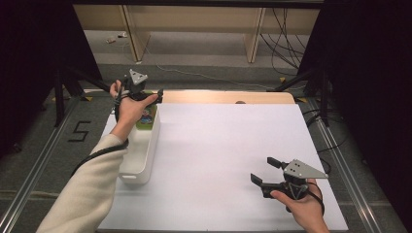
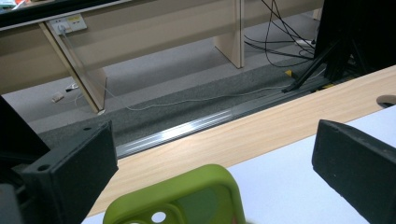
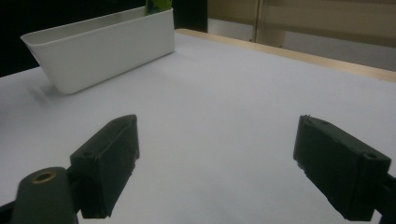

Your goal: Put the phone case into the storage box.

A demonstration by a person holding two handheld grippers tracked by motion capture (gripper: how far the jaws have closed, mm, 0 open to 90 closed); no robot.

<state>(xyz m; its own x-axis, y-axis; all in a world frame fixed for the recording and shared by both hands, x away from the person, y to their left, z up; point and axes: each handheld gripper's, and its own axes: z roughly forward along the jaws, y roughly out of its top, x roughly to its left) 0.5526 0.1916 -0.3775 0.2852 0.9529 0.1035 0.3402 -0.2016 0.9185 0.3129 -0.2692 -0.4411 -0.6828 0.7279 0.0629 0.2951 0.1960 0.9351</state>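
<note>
At the left edge of the white table (image 1: pixel 223 160) stands a long white bin (image 1: pixel 142 154), its length running away from the person. At the far end of the bin leans a green phone case (image 1: pixel 147 118) with a colourful picture on its face; in the left gripper view its rounded top corner and camera cut-out (image 2: pixel 187 198) rise between the two black jaws. The left hand (image 1: pixel 130 108) holds the left gripper (image 1: pixel 145 94) just over that far end of the bin, above the case. Its jaws stand wide apart with the case's top low between them, and neither pad touches it, so the gripper grips nothing. Beyond it lie the wooden table edge (image 2: pixel 261 130), a metal floor rail (image 2: pixel 187 130) and grey carpet with loose cables. The middle of the table is plain white surface. Over at the near right, well apart from the bin, the right hand (image 1: pixel 303 206) holds the right gripper (image 1: pixel 265 171) low over the table, pointing towards the left. Its jaws are spread wide with only bare table between them. From the right gripper view the bin (image 3: pixel 102 46) sits far off at the upper left, the green case (image 3: pixel 156 5) poking above its rim.
</note>
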